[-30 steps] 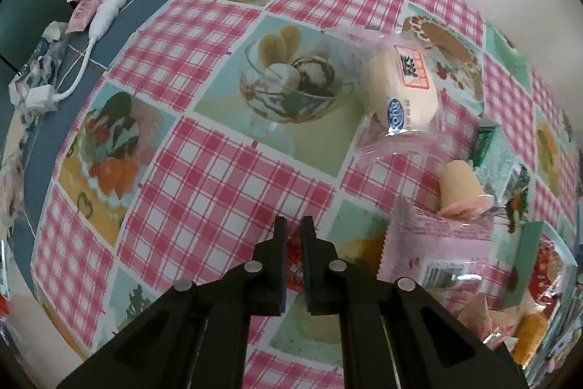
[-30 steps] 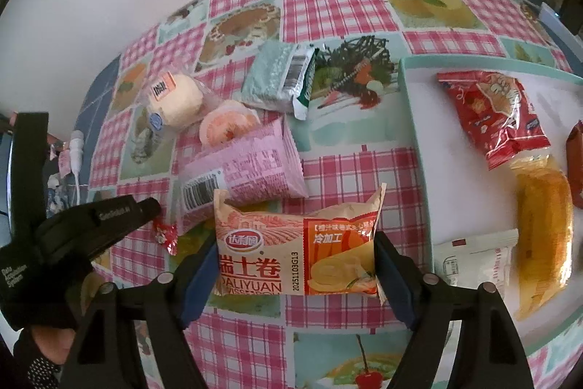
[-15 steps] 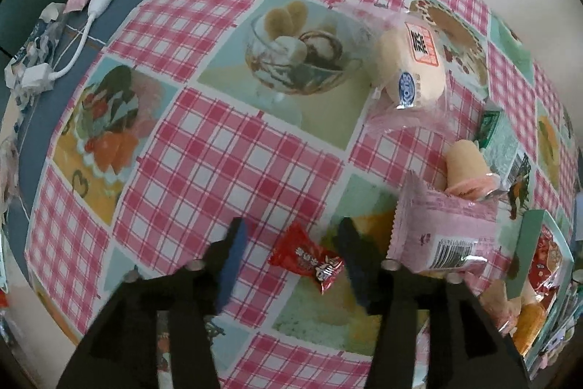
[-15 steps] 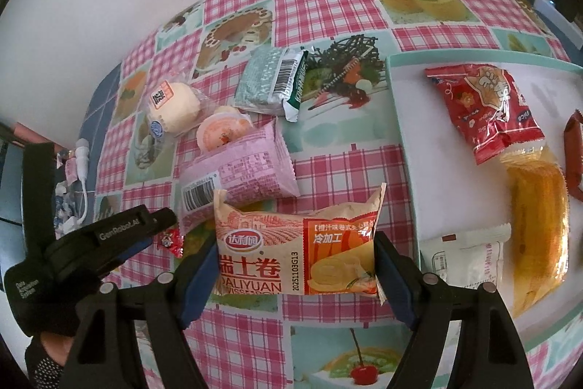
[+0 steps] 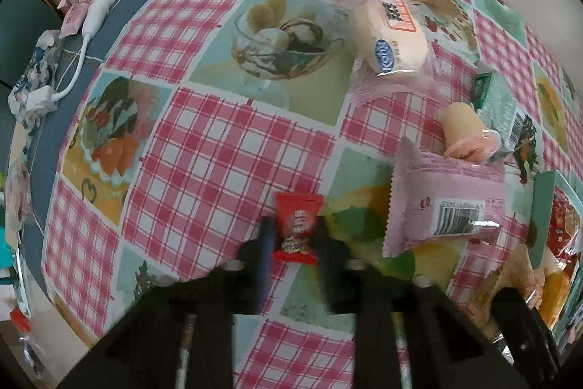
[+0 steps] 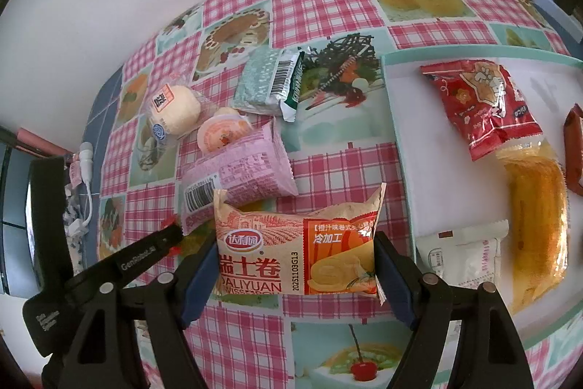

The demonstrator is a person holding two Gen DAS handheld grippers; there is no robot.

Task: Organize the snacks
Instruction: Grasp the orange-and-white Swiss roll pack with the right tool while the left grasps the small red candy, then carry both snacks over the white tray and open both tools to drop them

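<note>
Charger cable [image 5: 87,35], white, at far left on the bare blue tabletop, beside the edge of the checked tablecloth [image 5: 204,152]. Next along, low in the left wrist view: left gripper [image 5: 293,236], pointing straight down at the cloth, jaws just drawn in and now narrow, pressed on either side of a small red candy [image 5: 297,225]. Candy upright between the blurred fingers, its top poking out above them. Further right and higher: round pale bun [image 5: 391,41] in clear wrap, lying on the cloth well apart from the candy. Below the bun, jelly cup [image 5: 464,133] on its side, touching the top edge of a pink packet [image 5: 444,206]. Just right of the cup, green packet [image 5: 499,101]. At the right edge, teal rim of the tray [image 5: 543,206].

Right wrist view, same order: black body of the left gripper at lower left, tip down by the pink packet. Centre: right gripper [image 6: 295,243], jaws spread fairly wide and clamped on the short ends of an orange Swiss roll packet [image 6: 291,243], held over the cloth just left of the tray rim. Inside the tray: white packet [image 6: 462,254] nearest the rim, red packet [image 6: 484,104] above it, long yellow packet [image 6: 535,206] to the right, overlapping the lower end of the red one. Dark red wrapper [image 6: 574,148] cut off at far right.
</note>
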